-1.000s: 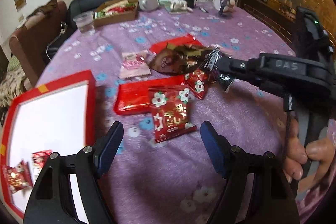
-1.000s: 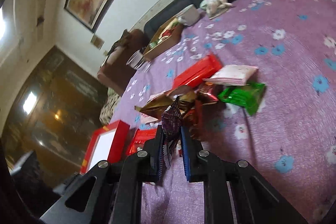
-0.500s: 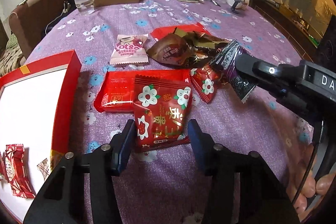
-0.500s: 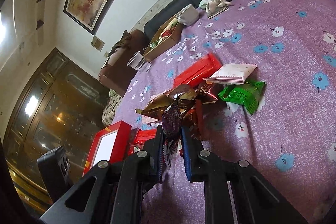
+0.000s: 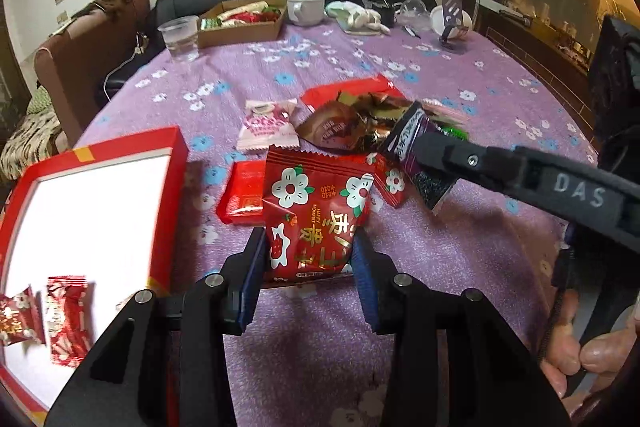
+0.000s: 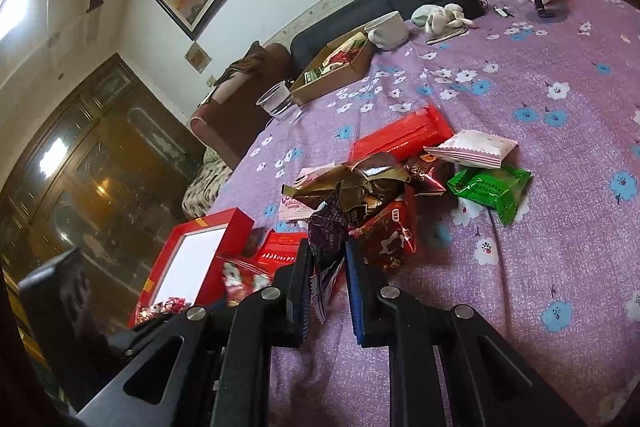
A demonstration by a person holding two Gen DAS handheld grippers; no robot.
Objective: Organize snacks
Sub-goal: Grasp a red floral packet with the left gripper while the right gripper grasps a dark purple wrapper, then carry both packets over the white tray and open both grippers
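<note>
I count one red box holding two red packets. On the bench: one green packet, two pink packets, one purple packet, one cardboard tray, one plastic cup, one mug. Brown packets overlap; I cannot tell their number.

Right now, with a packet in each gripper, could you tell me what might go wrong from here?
The left gripper pinches only the lower end of the red flower packet, so it could slip on the way to the red box. The right gripper holds a purple packet near the snack pile, which it may snag.
</note>
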